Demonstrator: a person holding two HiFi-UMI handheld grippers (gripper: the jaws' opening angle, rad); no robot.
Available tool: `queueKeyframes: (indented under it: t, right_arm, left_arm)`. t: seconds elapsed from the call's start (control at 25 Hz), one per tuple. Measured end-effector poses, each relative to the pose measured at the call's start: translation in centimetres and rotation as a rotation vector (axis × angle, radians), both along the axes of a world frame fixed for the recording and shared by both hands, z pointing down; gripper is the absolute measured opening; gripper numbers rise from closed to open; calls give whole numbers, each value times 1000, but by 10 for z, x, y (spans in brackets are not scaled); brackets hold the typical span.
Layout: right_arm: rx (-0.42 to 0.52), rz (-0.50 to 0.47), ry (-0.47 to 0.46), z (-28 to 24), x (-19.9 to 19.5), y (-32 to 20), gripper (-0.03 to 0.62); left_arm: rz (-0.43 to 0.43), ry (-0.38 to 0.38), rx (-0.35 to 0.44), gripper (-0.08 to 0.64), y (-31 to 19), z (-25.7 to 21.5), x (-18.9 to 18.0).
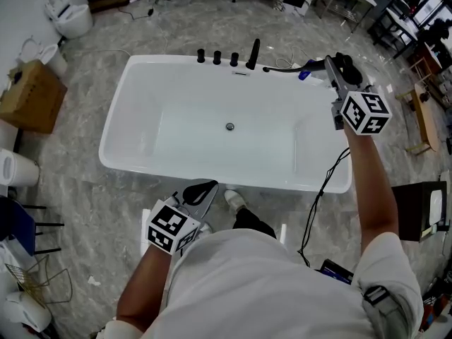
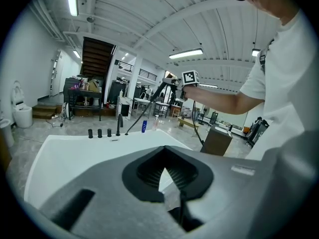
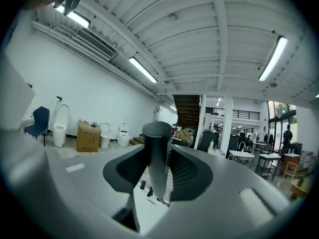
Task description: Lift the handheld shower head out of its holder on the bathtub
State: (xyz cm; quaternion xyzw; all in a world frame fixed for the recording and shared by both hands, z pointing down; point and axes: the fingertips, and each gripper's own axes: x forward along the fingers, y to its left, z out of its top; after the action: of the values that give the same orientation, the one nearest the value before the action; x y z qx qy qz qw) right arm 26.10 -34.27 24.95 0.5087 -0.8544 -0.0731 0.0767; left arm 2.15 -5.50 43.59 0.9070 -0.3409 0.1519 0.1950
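- Over the two o'clock corner of the white bathtub (image 1: 113, 154), as seen from the person's side, the right gripper (image 1: 318, 65) is clamping the handheld shower head (image 3: 157, 158), with both pads pressing on its dark grey round handle.
- The shower head is hanging clear above the rim, pointing toward nine o'clock, and a thin black hose (image 2: 144, 111) is slanting down from it toward the tub deck.
- At six o'clock, by the near rim, the left gripper (image 1: 205, 189) is hovering with its fingers drawn together at the tips and gripping nothing.
- Three black knobs (image 1: 217, 57) and a black spout (image 1: 252, 54) are standing along the tub's twelve o'clock edge.
- A blue bottle (image 2: 144, 126) is standing near the hose; its label is too small to read.
- At nine o'clock a cardboard box (image 1: 32, 96) is sitting on the floor, with no legible print.
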Motion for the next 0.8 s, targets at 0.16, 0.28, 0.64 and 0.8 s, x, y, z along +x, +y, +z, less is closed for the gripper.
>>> queueKeyframes:
  t: [0.16,0.28,0.64,0.8]
  right_arm:
    - [24,-4,-2,-15,0,28,144]
    - [42,-7,-3,-27,-1,48,144]
    - [83,-9,-9,-58,-2,102,144]
    - [101,-13,-10,-70,-2,127,144]
  left_arm:
    - [8,3,13,8,14,-1,-2]
    - [7,6,20,6,21,-2,-6]
    - [21,12,35,8,44,-5,-13]
    - [30,16,35,6,52,-3,-13]
